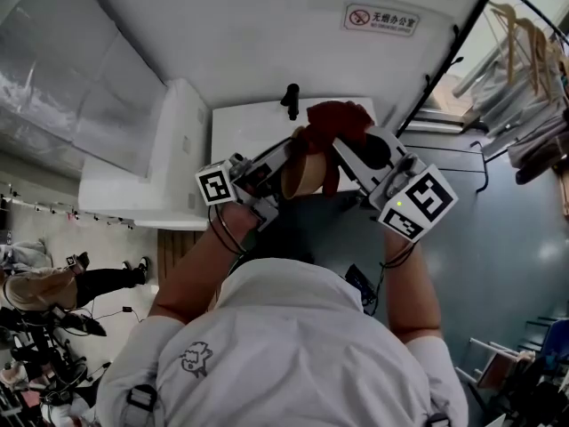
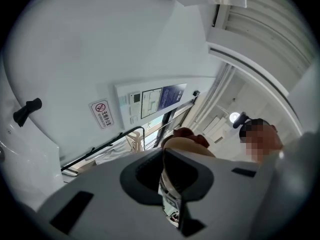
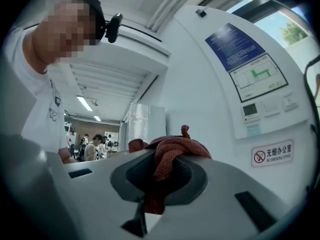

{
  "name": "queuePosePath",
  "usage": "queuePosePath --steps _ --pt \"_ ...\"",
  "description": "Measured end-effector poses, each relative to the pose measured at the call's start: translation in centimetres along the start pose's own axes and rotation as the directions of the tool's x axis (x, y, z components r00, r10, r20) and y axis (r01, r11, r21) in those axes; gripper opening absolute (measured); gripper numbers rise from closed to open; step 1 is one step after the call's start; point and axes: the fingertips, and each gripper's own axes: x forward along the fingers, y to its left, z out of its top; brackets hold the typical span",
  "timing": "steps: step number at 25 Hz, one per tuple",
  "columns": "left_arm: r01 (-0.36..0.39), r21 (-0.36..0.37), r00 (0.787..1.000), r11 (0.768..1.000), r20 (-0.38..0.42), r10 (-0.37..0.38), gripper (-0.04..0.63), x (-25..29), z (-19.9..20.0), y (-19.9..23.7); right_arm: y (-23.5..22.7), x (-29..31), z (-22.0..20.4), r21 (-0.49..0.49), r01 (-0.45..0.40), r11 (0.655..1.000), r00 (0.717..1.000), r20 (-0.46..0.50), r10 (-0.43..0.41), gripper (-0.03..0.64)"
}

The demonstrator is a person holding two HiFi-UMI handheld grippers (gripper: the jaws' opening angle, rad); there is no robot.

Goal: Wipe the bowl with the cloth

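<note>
1. Counted: one bowl (image 1: 300, 176), one cloth (image 1: 336, 121) and two hand-held grippers.
2. The left hand-held gripper (image 1: 271, 172) has its jaws together on the thin rim of the tan bowl. In the left gripper view the bowl (image 2: 196, 146) rises just beyond the jaw tips.
3. The right hand-held gripper (image 1: 351, 149) is clamped on the red cloth. In the right gripper view the cloth (image 3: 172, 151) is bunched between the jaws and bulges over them.
4. The bowl is in the middle of the head view, held in the air between the two grippers. It is tipped over rather than upright, with its long axis slanting from lower left to upper right.
5. The cloth lies against the bowl's upper right edge, and a strand hangs down its right side. It hides which way the mouth faces.
6. Behind them is a white counter (image 1: 244, 127) with a black knob (image 1: 290, 101). A no-smoking sign (image 1: 380, 18) is on the wall at top centre, and hangers (image 1: 524, 38) are at upper right.
</note>
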Motion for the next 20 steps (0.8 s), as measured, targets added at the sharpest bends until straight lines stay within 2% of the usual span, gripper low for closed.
queuePosePath --steps 4,6,10,16,20 --pt "0.06 -0.009 0.998 0.998 0.035 -0.059 0.021 0.0 0.7 -1.2 -1.4 0.4 -2.3 0.113 0.018 0.993 1.0 -0.012 -0.017 0.051" --pt "0.054 0.014 0.997 0.998 0.052 -0.054 0.022 0.1 1.3 -1.3 -1.3 0.5 -3.3 0.187 0.005 0.982 1.0 0.001 -0.005 0.051" --pt "0.008 0.046 0.997 0.999 0.082 -0.011 0.024 -0.1 2.2 -0.4 -0.8 0.4 -4.2 0.302 -0.023 0.953 0.999 0.044 0.01 0.051" --pt "-0.09 0.043 0.99 0.995 0.115 0.084 0.026 -1.4 2.1 2.4 -0.2 0.3 -6.1 0.385 -0.025 0.923 0.999 0.043 0.009 0.051" --pt "-0.16 0.041 0.979 0.986 0.138 0.153 0.028 -2.3 2.7 4.5 0.9 0.8 -7.1 0.418 -0.07 0.906 0.997 0.039 0.059 0.051"
